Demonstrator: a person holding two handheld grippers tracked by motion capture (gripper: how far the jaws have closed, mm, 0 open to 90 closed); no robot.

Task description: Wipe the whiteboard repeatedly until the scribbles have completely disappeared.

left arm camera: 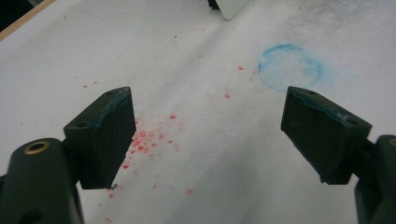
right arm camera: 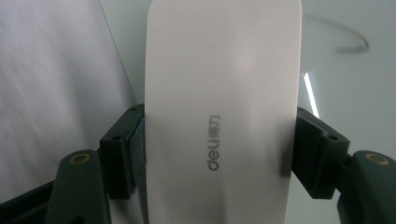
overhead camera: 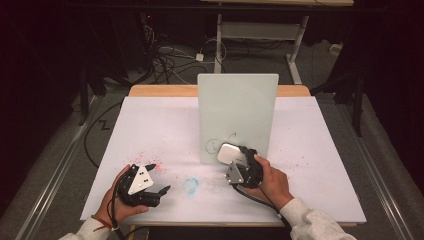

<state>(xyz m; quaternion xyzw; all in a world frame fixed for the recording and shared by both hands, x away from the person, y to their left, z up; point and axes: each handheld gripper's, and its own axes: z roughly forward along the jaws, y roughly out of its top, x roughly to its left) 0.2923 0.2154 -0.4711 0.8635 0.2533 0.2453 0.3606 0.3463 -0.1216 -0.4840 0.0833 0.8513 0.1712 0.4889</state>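
Right hand-held gripper [right arm camera: 219, 140] clamps a white eraser [right arm camera: 222, 107] against the upright whiteboard [overhead camera: 237, 115]. Left hand-held gripper [left arm camera: 205, 135] spread wide, nothing between, over the counter [left arm camera: 201, 154].

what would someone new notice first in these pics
First the pale board standing upright mid-table, a scribble near its foot. The right gripper presses a white eraser against it, jaws shut on its sides. Nearer the person, red crumbs and a blue ring mark the white table by the open left gripper.
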